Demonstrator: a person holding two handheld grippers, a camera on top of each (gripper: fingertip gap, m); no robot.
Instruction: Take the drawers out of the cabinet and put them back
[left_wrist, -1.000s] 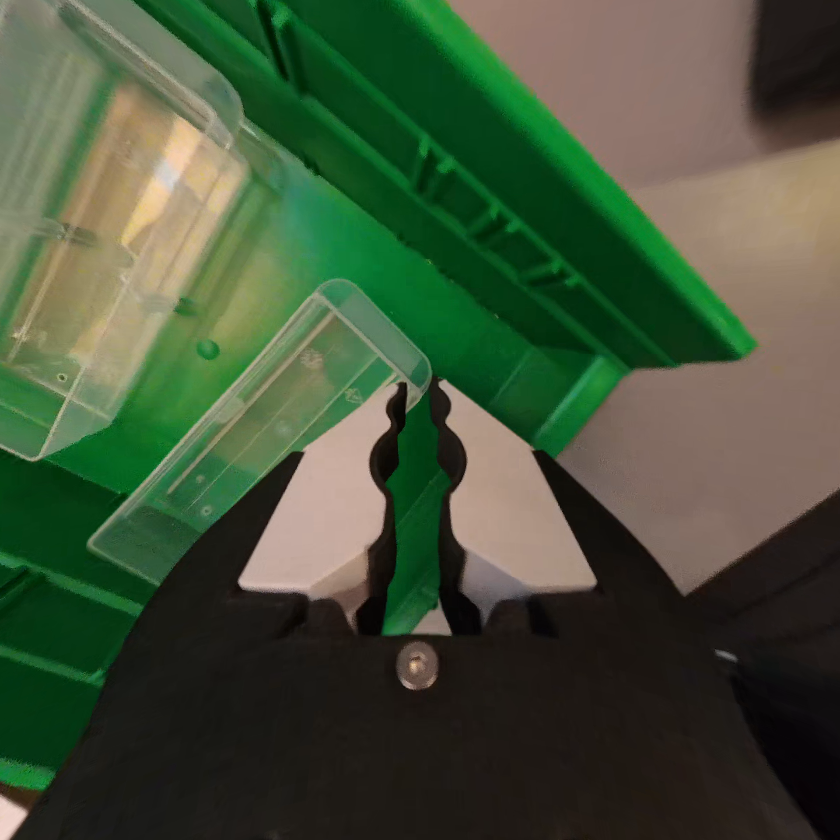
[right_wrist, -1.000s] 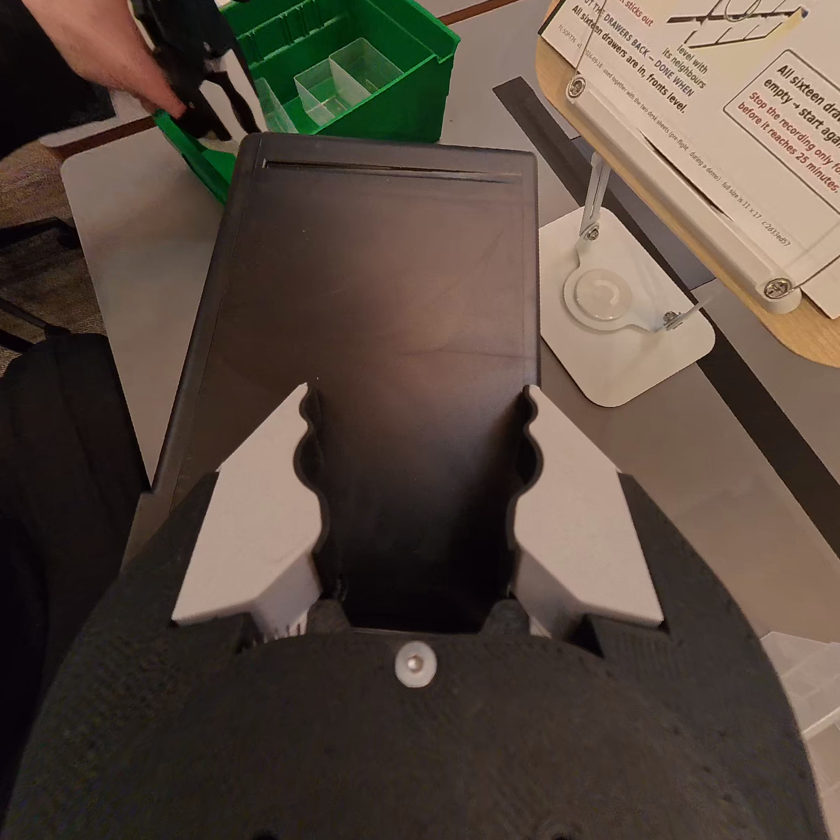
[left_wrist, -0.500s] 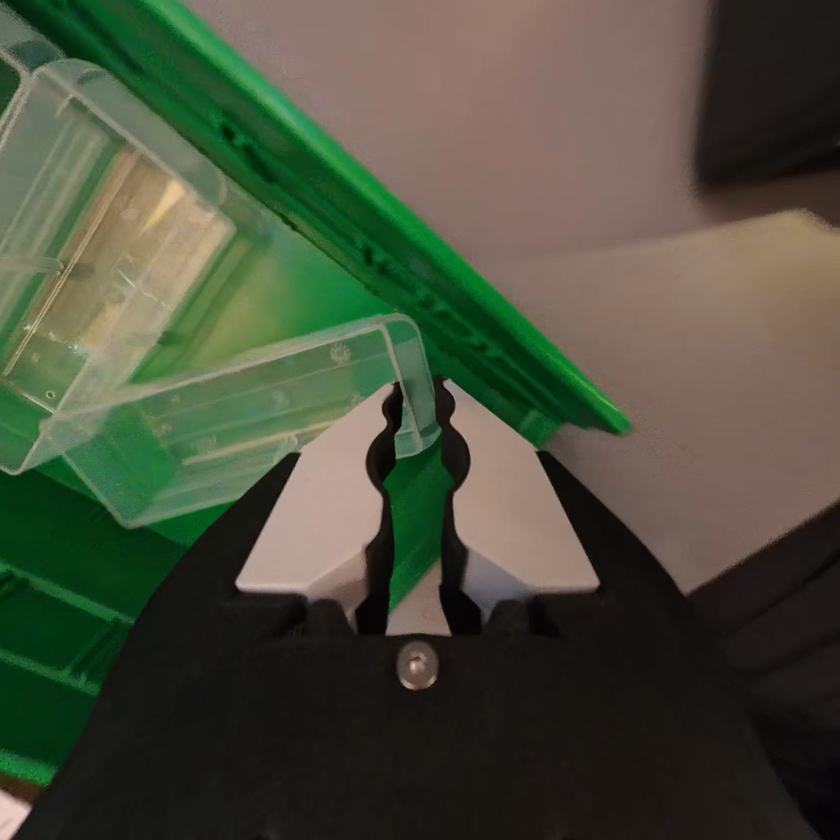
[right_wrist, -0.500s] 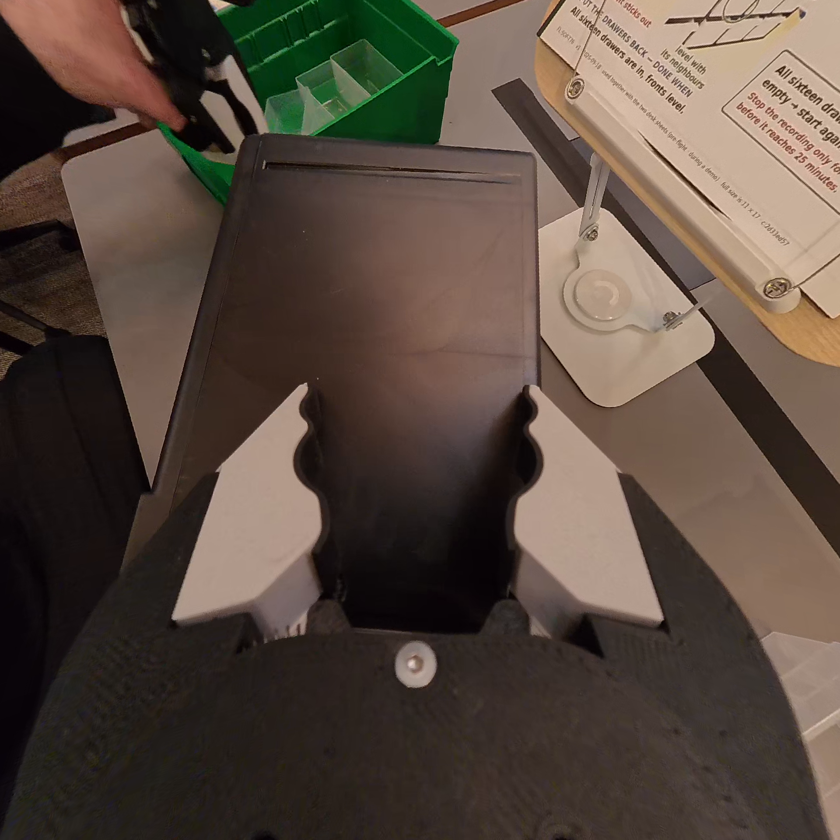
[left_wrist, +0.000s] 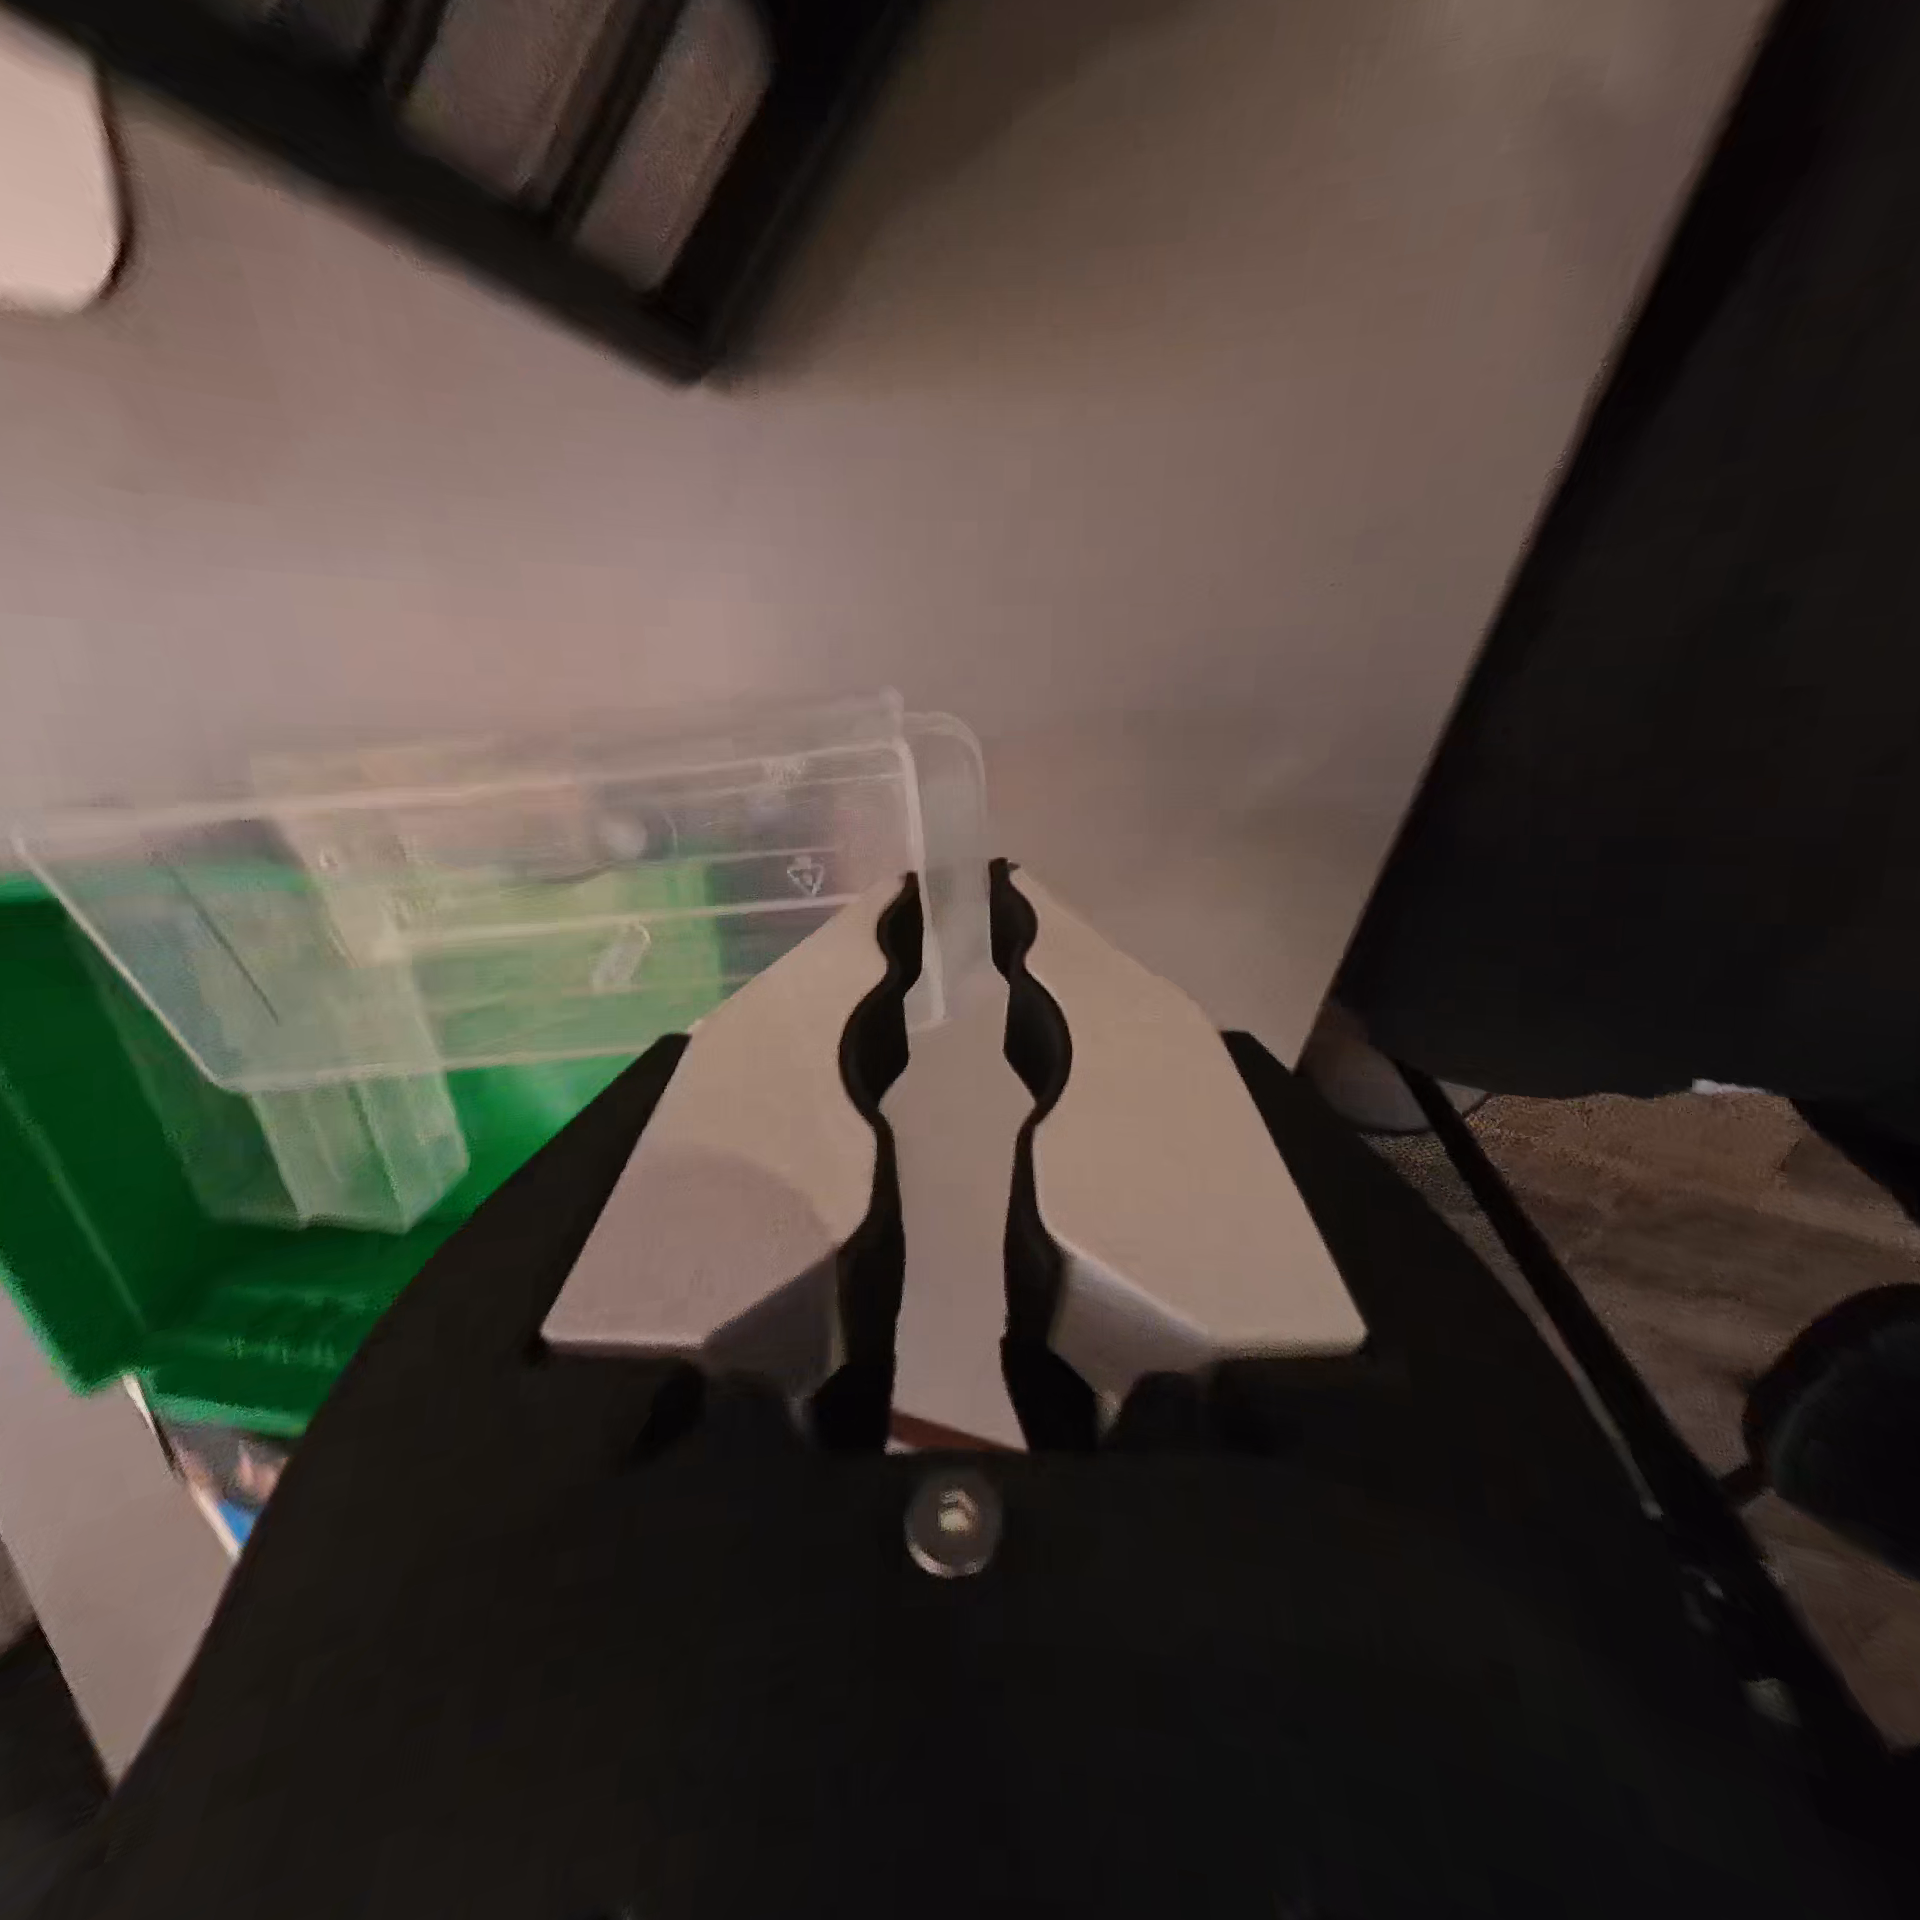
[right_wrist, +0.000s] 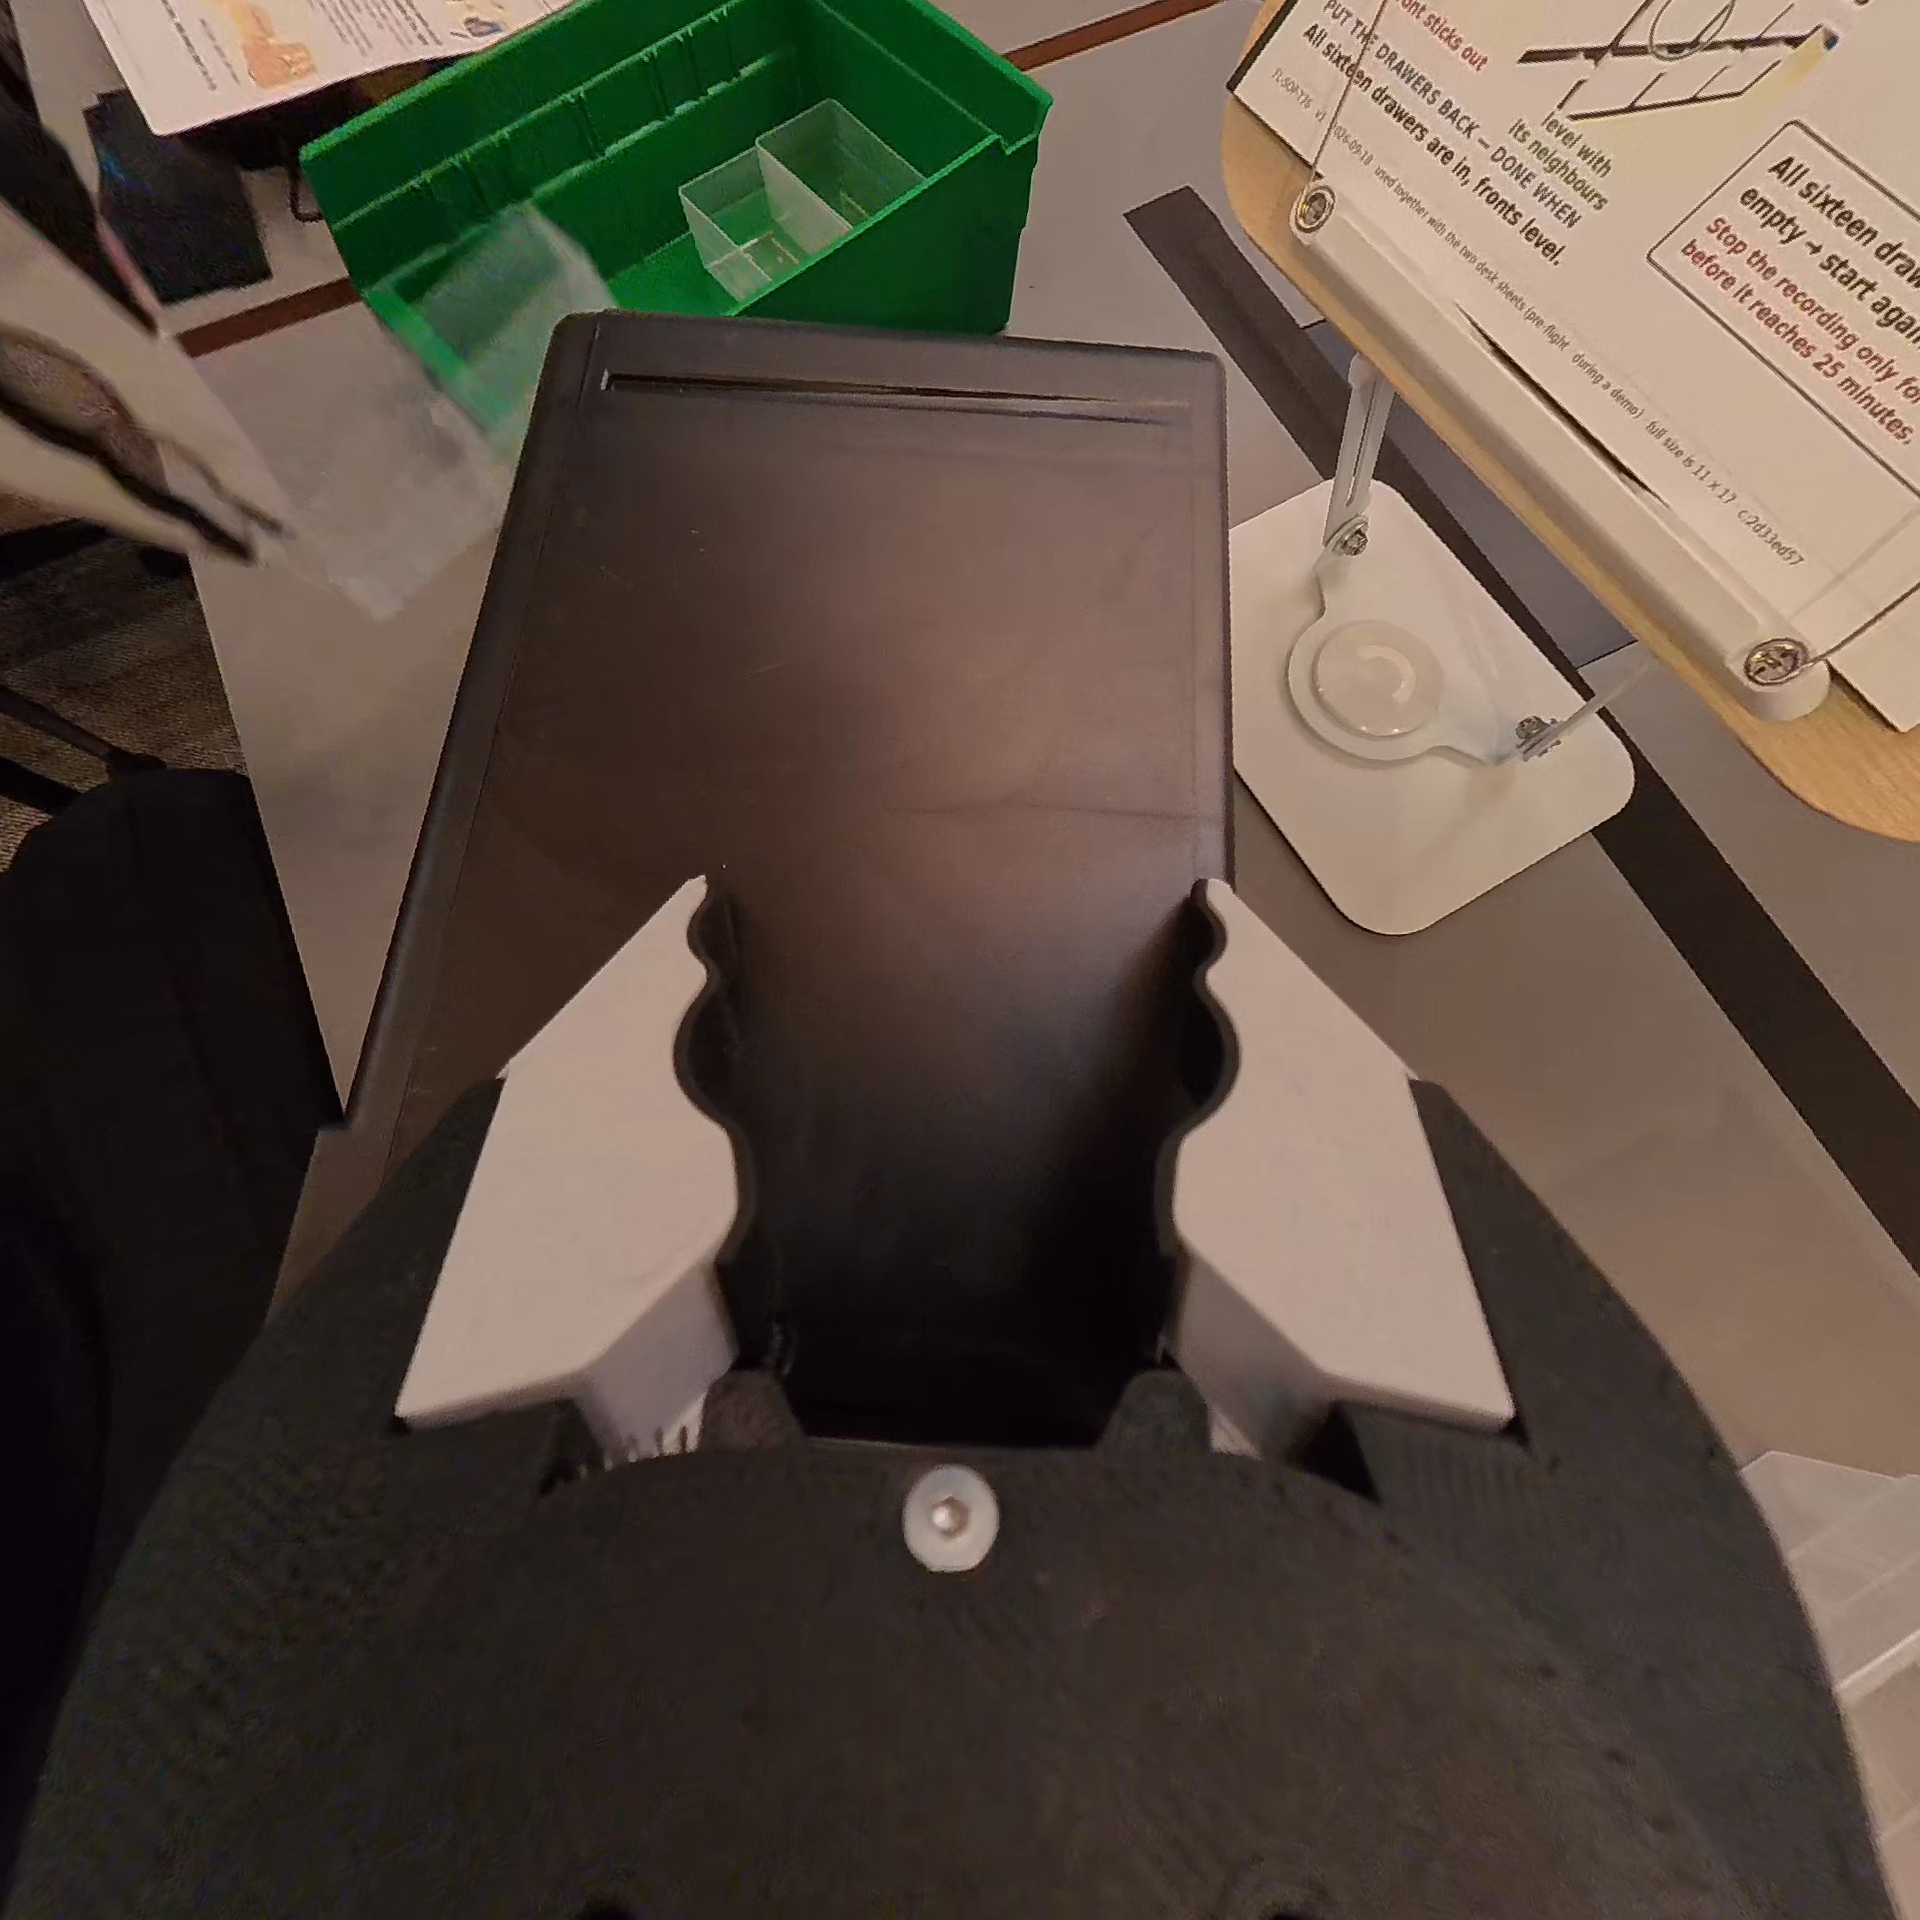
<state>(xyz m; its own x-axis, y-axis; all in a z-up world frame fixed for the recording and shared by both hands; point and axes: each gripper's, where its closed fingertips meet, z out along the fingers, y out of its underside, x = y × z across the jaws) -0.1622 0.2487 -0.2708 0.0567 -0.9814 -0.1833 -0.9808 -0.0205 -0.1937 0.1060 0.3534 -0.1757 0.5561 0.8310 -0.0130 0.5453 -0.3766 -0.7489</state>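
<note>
A grey table (right_wrist: 1714, 1039) carries the whole setup, with a dark strip running along it toward its right edge and patterned carpet showing past its left edge. Toward the far edge of the table sits a green bin (right_wrist: 914, 260), open at the top, with two clear drawers (right_wrist: 800, 203) standing side by side inside it near its right end. In front of the bin lies the black cabinet (right_wrist: 883, 665), its flat panel facing up and its far end just short of the bin.

The left gripper (left_wrist: 954, 883) has its jaws drawn narrow and pinches the thin front lip of a clear drawer (left_wrist: 499, 914), which sticks out sideways to the left, held in the air above the table with the green bin (left_wrist: 94, 1226) behind and below it. The view is motion-blurred. In the right wrist view the same held drawer (right_wrist: 457, 395) appears as a blurred clear shape at the bin's near left corner, beside the cabinet's far left corner.

The right gripper (right_wrist: 951, 914) stands wide open over the near part of the cabinet, its white fingers (right_wrist: 592, 1174) spread to either side of the dark panel and holding nothing; whether they touch the panel cannot be told.

At the right edge of the table a white stand (right_wrist: 1434, 769) props up a wooden board with printed sheets (right_wrist: 1621, 343). More clear plastic (right_wrist: 1849, 1579) shows at the near right corner.
</note>
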